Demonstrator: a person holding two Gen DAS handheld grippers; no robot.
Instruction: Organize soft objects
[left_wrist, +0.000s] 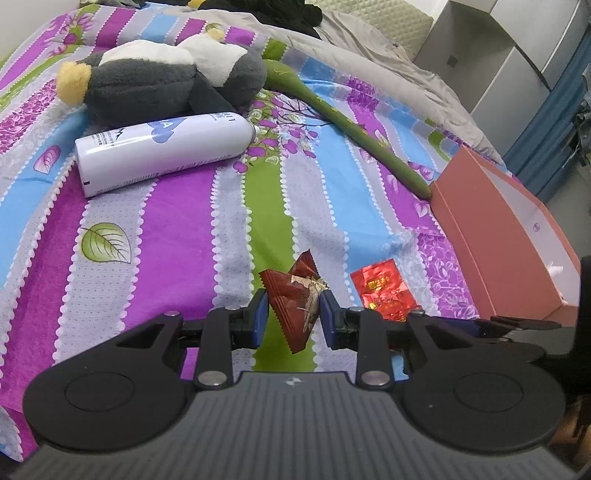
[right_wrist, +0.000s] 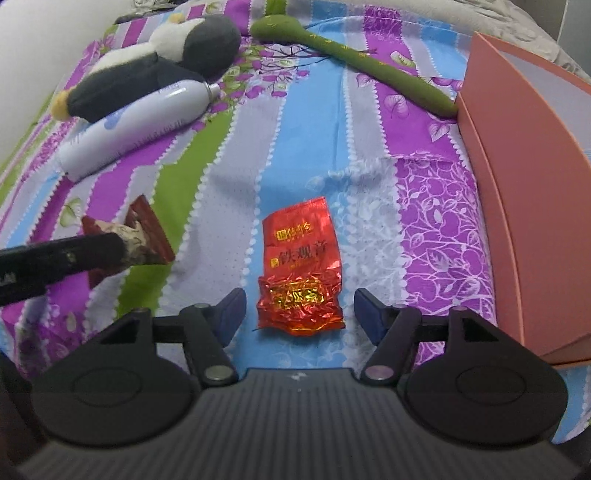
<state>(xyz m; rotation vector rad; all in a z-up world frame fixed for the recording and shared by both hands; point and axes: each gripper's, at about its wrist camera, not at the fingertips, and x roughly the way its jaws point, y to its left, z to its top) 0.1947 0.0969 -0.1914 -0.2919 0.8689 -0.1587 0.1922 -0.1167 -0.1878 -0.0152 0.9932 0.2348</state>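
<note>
Bottle (left_wrist: 162, 149) and penguin plush (left_wrist: 159, 81) lie touching.

- The left gripper (left_wrist: 291, 314) points down at a slant toward the bedspread, its blue pads (left_wrist: 258, 317) pressed on either side of a dark red-brown packet (left_wrist: 295, 306) held upright between them.
- In the right wrist view, the left gripper enters as a dark bar from the left edge, the packet at its tip.
- The right gripper (right_wrist: 300, 314) also tilts downward, jaws spread wide, nothing pressed by the pads (right_wrist: 231, 314); a red foil tea sachet (right_wrist: 301, 273) lies flat between the fingertips.
</note>
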